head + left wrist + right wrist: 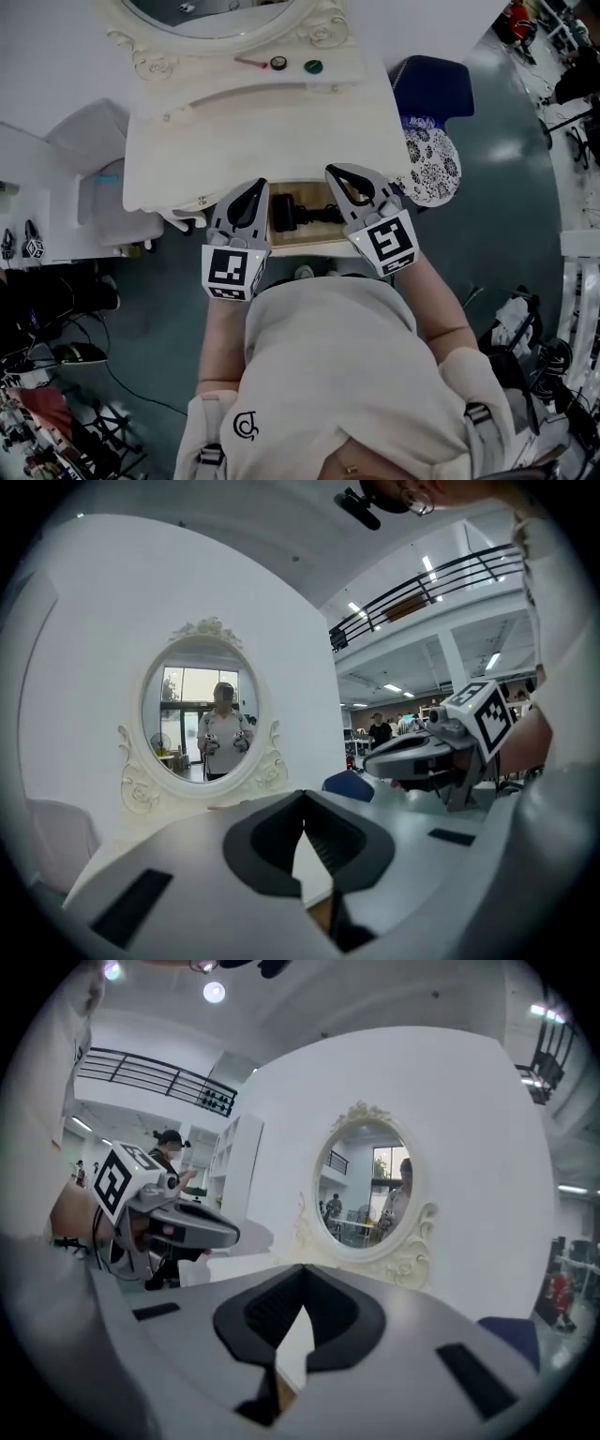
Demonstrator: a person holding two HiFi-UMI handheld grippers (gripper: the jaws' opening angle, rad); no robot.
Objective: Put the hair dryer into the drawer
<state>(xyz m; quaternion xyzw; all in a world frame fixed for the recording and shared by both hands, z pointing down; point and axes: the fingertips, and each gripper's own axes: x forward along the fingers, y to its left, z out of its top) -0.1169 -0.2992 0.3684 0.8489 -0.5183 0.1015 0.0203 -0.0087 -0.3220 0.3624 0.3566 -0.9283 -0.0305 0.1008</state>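
Note:
A black hair dryer (298, 212) lies inside the open wooden drawer (323, 242) under the front of the white vanity table (253, 131). Both grippers hang side by side above the drawer, pointing at the table, and neither touches the dryer. My left gripper (255, 186) is shut with nothing in it; its tips (302, 795) meet. My right gripper (336, 172) is shut and empty too, with its tips (302, 1267) pressed together. Each gripper view shows the other gripper beside it: the right gripper (412, 757) and the left gripper (187, 1228).
An oval mirror (202, 719) in an ornate white frame stands at the back of the table. A red stick (251, 63), a black disc (278, 63) and a green disc (313, 67) lie before it. A blue chair (433, 86) and a patterned cushion (429, 167) sit to the right, a white seat (94, 178) to the left.

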